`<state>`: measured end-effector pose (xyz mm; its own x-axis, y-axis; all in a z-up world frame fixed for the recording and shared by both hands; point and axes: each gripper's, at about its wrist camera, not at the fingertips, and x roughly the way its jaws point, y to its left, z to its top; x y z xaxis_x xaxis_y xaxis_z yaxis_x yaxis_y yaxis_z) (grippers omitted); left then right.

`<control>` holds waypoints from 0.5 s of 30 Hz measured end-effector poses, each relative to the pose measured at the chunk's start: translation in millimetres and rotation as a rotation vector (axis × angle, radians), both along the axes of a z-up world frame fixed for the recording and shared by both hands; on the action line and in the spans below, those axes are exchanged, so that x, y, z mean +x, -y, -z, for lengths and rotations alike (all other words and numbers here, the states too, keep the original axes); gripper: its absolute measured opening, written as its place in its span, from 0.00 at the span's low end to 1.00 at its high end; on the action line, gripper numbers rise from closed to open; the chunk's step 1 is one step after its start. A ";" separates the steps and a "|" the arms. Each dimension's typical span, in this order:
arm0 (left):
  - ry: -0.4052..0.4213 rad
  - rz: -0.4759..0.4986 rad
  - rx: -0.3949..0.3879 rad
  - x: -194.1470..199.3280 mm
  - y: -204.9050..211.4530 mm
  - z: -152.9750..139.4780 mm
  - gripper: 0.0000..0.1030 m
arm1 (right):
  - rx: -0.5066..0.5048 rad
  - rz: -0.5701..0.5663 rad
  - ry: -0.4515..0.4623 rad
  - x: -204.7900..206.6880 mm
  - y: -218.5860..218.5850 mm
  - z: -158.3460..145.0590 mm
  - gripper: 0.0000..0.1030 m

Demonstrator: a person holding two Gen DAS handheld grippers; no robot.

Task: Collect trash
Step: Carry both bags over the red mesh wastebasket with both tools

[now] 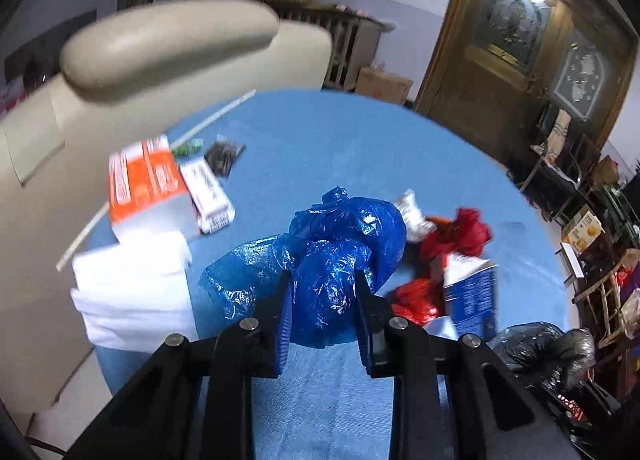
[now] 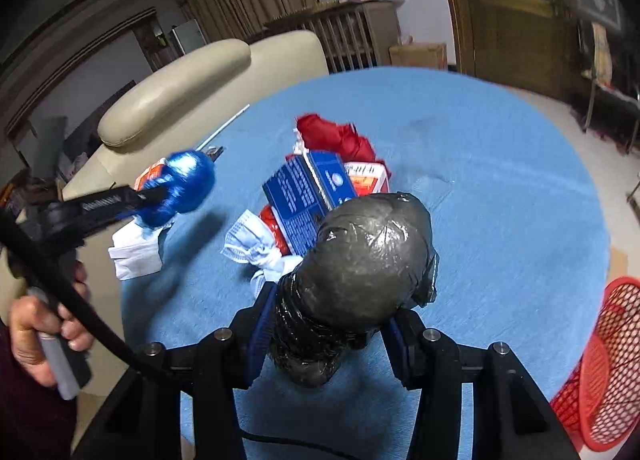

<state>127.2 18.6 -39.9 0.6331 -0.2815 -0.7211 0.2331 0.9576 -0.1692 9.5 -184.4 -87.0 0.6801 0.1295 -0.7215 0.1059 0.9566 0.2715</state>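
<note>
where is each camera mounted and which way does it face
Left wrist: sits on the left gripper, facing down along its fingers at the blue bag they clamp over the blue table; only the fingers show.
Right wrist: sits on the right gripper, facing down along its fingers at the black bag they clamp; the person's left hand shows.
Shared: blue bag, blue box, beige chair.

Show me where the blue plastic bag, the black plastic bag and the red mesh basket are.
blue plastic bag (image 1: 328,292): left wrist view, on its crumpled middle between the fingers.
black plastic bag (image 2: 368,256): right wrist view, on its rounded top.
red mesh basket (image 2: 612,360): right wrist view, on its side wall.
</note>
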 end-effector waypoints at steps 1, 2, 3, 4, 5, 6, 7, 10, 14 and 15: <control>0.016 0.006 0.001 -4.0 1.0 -6.1 0.28 | -0.014 0.000 0.008 -1.1 0.5 -1.8 0.51; 0.027 0.014 -0.004 -8.0 2.6 -11.6 0.28 | -0.026 0.000 0.013 -2.8 2.7 -4.5 0.51; 0.033 0.023 -0.012 -10.7 4.1 -16.0 0.28 | -0.034 0.003 0.018 -8.1 6.9 -6.7 0.51; 0.039 0.032 -0.019 -14.5 7.0 -20.5 0.28 | -0.037 0.004 0.023 -14.1 11.7 -9.8 0.51; 0.043 0.039 -0.022 -16.8 10.0 -24.1 0.28 | -0.040 0.008 0.028 -15.5 14.1 -11.7 0.51; 0.047 0.049 -0.023 -19.8 13.6 -27.9 0.28 | -0.044 0.011 0.031 -16.6 15.4 -13.0 0.51; 0.049 0.059 -0.025 -23.3 17.1 -31.2 0.28 | -0.053 0.019 0.034 -19.0 18.1 -15.0 0.51; 0.072 0.088 -0.029 -36.4 28.3 -43.3 0.28 | -0.070 0.039 0.042 -25.0 26.1 -20.4 0.51; 0.099 0.118 -0.032 -50.5 40.1 -54.1 0.28 | -0.085 0.071 0.037 -30.1 36.5 -20.3 0.51; 0.103 0.122 -0.035 -53.7 41.8 -55.8 0.28 | -0.090 0.084 0.035 -31.8 40.5 -19.3 0.51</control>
<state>73.5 -23.1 15.9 0.6627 -0.3852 -0.6423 0.3656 0.9149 -0.1714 -22.3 -224.9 -67.7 0.7109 0.0072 -0.7033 0.1782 0.9655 0.1900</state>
